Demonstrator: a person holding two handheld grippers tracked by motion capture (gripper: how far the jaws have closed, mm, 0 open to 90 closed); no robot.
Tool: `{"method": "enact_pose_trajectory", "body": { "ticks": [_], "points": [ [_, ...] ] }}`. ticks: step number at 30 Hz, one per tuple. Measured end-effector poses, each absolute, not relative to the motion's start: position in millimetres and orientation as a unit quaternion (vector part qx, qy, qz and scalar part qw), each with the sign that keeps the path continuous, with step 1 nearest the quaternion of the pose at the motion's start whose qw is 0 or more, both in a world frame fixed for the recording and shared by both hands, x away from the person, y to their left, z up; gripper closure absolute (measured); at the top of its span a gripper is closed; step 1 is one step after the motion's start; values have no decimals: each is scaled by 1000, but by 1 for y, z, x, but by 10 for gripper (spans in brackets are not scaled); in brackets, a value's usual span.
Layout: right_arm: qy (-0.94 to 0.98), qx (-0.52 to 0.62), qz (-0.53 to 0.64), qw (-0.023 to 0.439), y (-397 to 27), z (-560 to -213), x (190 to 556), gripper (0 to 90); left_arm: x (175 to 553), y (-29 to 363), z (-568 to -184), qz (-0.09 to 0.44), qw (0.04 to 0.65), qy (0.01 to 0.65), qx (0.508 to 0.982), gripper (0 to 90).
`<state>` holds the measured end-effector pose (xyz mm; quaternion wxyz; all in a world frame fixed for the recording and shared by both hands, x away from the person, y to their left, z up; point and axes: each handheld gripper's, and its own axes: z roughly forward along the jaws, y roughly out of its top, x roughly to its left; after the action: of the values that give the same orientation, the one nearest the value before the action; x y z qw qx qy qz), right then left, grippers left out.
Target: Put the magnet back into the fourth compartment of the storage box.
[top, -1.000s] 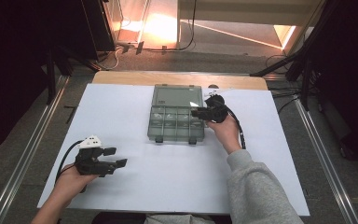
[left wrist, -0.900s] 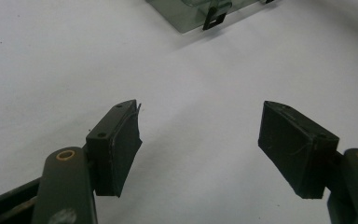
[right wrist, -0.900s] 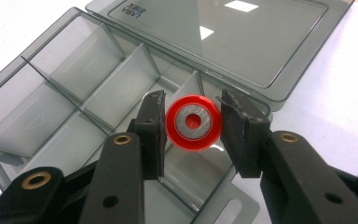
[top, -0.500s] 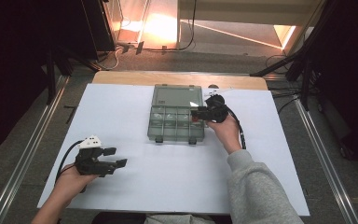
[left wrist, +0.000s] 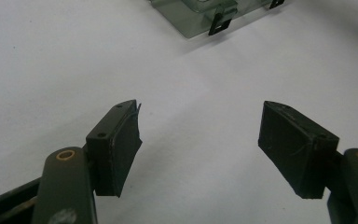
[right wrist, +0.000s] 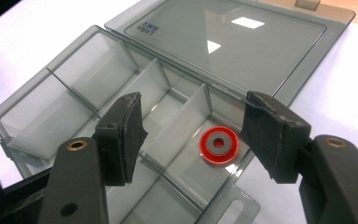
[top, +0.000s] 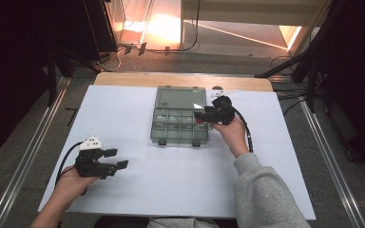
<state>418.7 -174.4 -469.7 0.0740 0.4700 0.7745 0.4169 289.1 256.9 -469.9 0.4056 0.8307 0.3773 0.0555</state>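
The right gripper [right wrist: 193,135] has just been opening its jaws over the clear plastic organiser box [top: 178,118], and its fingers [right wrist: 121,135] now stand well apart. A red ring with a grey centre [right wrist: 219,145] lies free on the floor of a compartment at the box's right end; it shows between the fingers, but neither pad touches it.

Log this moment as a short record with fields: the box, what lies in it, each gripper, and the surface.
box: clear compartment box, lid open and lying flat
contents: red ring lying in an end compartment
right gripper: jaws apart, just been opening, over the box, ring below and between them, not gripped
left gripper: open, nothing between the jaws, away from the box
surface: white table
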Motion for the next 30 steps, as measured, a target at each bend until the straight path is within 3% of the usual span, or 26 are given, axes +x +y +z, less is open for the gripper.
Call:
{"method": "enact_pose_trajectory", "body": {
  "ticks": [9,12,30],
  "points": [
    [764,464,442,69,-179,-467,413,327,294,256,-470,57,405,375,832,286],
    [770,457,435,88,-178,-465,409,303,296,254,-470,55,406,373,833,286],
    [759,465,445,93,-187,-467,395,293,309,242,-468,57,410,357,837,285]
  ]
}}
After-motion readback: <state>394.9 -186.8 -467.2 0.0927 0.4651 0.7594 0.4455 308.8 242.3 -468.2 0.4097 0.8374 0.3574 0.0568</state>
